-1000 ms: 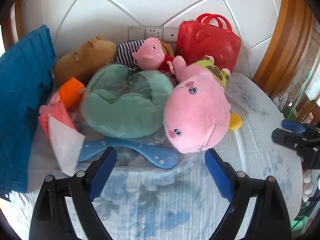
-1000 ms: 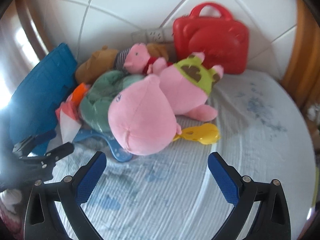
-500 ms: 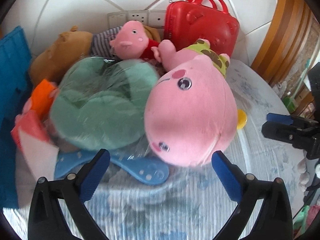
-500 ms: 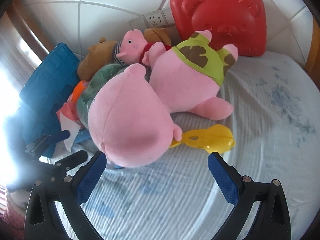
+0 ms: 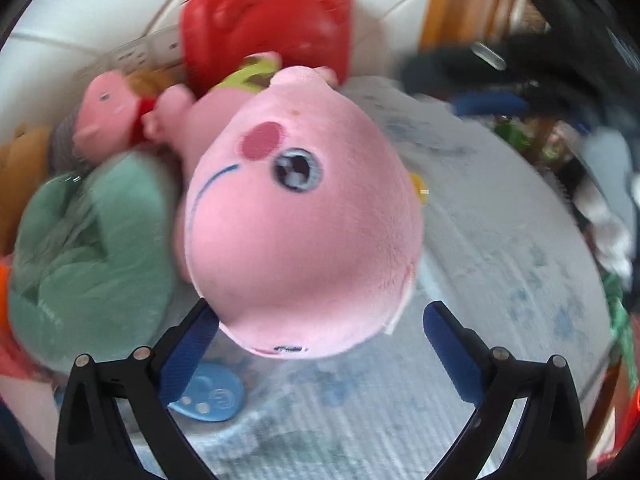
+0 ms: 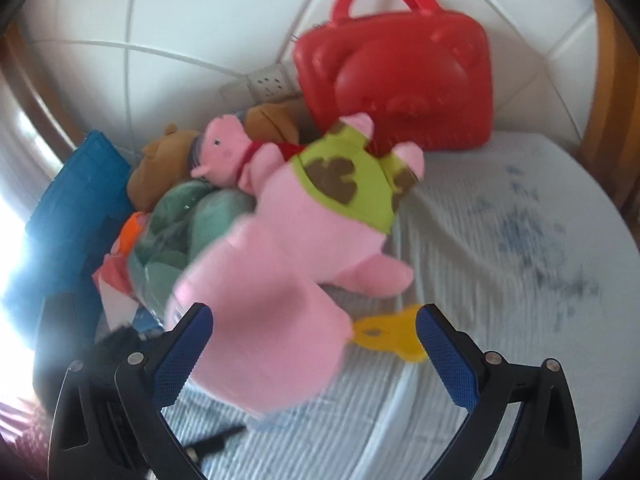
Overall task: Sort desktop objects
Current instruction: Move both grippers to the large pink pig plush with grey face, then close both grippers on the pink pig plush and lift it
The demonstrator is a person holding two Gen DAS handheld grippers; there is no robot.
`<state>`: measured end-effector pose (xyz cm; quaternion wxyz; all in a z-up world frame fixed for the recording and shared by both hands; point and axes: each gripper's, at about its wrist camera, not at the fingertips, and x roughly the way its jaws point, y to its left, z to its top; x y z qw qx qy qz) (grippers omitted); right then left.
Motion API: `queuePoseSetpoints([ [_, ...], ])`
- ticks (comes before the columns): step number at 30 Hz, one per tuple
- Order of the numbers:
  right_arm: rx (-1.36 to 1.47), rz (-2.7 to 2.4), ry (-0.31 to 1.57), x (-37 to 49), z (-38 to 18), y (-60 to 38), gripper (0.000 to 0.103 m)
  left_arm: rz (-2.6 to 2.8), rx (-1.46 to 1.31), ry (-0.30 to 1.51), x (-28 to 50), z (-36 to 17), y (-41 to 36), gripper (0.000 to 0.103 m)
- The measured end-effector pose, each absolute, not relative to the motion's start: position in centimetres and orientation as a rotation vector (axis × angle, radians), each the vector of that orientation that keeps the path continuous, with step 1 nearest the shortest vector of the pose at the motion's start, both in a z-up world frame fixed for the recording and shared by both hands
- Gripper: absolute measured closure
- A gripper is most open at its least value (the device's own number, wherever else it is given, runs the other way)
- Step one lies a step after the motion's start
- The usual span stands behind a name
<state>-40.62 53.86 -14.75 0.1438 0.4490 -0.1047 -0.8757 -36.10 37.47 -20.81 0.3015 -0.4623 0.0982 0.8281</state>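
Closing in: both grippers sit wide apart around the big pink pig plush [image 5: 304, 224], which lies on the striped tablecloth [image 5: 500, 264] with its head toward the cameras
Left gripper: left gripper [image 5: 318, 324] spread as wide as it goes, blue pads either side of the pig's snout, nothing clamped
Right gripper: right gripper [image 6: 314, 328] also released, the pig's head between the pads but not pinched, as far as the blur lets me tell
Task's thing: the pig rests against the green cushion in plastic wrap [image 5: 92, 248], its green-shirted body [image 6: 344, 180] running back toward the red case [image 6: 400, 80]
Risk one: the head looks broader than the gap, so the pads may only nip soft fabric and slide off the rounded snout
Risk two: two grippers aiming at one head could knock into each other
Risk three: lifting by the head alone could swing the heavy body into the small pig doll [image 6: 228, 152] or topple the red case
Risk four: the yellow toy [image 6: 384, 336] lies touching the pig's side and may be dragged along or caught by a right pad
Risk five: the blue plastic piece [image 5: 208, 394] pokes out beneath the snout and could snag the left pad
Risk six: the slippery wrap could let the cushion shift with the pull
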Motion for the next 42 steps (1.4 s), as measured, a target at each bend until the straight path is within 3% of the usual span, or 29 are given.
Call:
queuePoseSetpoints([
  [6,1.402,-2.470,-0.111,-44.0,-15.9,50.6,0.000,2.160,-1.256,0.261,-34.3,-21.1,37.4,0.000],
  [10,1.566,-2.433,0.046,-41.1,-19.1,50.5,0.001,2.218,-1.284,0.228,-33.2,-20.7,35.1,0.000],
  [17,1.590,-2.429,-0.305,-32.6,-22.2,56.2,0.001,2.333,-1.331,0.190,-32.7,-21.1,33.5,0.000],
  [28,1.517,-2.515,-0.562,-23.0,-22.2,61.9,0.001,2.215,-1.257,0.106,-29.6,-21.3,39.7,0.000],
  [32,1.494,-2.497,-0.619,-21.6,-23.0,63.1,0.001,2.171,-1.290,0.187,-29.1,-22.5,43.0,0.000],
  [42,1.408,-2.426,-0.838,-23.6,-25.0,66.0,0.001,2.101,-1.267,0.149,-29.8,-22.7,45.2,0.000],
])
